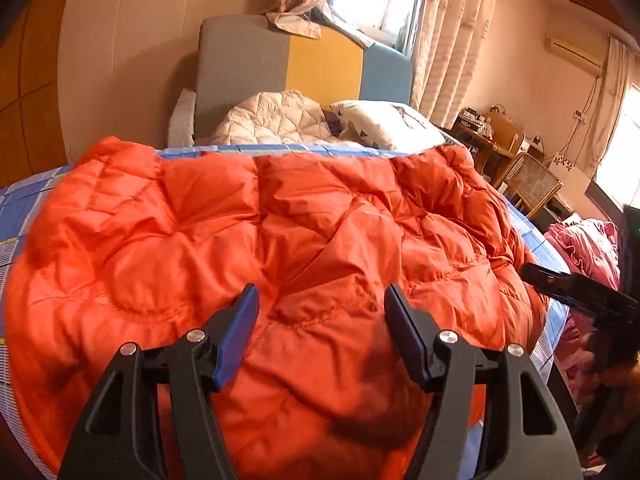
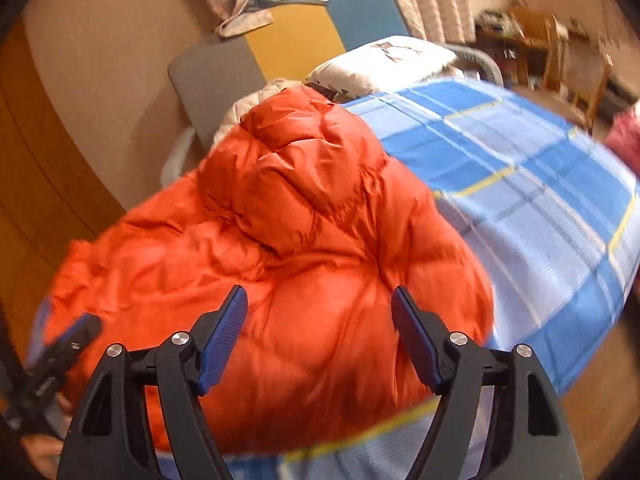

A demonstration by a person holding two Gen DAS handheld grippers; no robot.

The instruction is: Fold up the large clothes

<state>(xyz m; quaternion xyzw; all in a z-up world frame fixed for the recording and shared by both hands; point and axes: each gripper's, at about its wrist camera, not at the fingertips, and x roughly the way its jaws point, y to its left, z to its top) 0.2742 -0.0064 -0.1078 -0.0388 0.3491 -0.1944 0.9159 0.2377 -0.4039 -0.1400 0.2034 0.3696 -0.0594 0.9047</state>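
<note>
Nearest the left wrist camera, the left gripper hangs over the orange down jacket with its blue-padded fingers spread apart and nothing pinched between them; the quilted fabric lies below the gap, and whether the pads graze it cannot be told. In the right wrist view the right gripper stands the same way, fingers released and wide, above the jacket's rounded near bulk, gripping nothing. Each gripper also shows in the other's view: the right one as a dark jaw at the right edge, the left one low on the left with part of a hand beneath it.

The jacket lies spread across a bed covered by a blue plaid sheet, its hood (seen clearly only from the right wrist) pointing towards the head of the bed. To the jacket's right the sheet lies bare.

Further back rest a cream quilted garment and a white printed pillow, just beside each other, against a headboard of grey, yellow and blue panels. Beyond hang pale curtains at a bright window, with a wooden desk and cane-backed chair to the right and a pink heap of cloth near the bed's edge.
</note>
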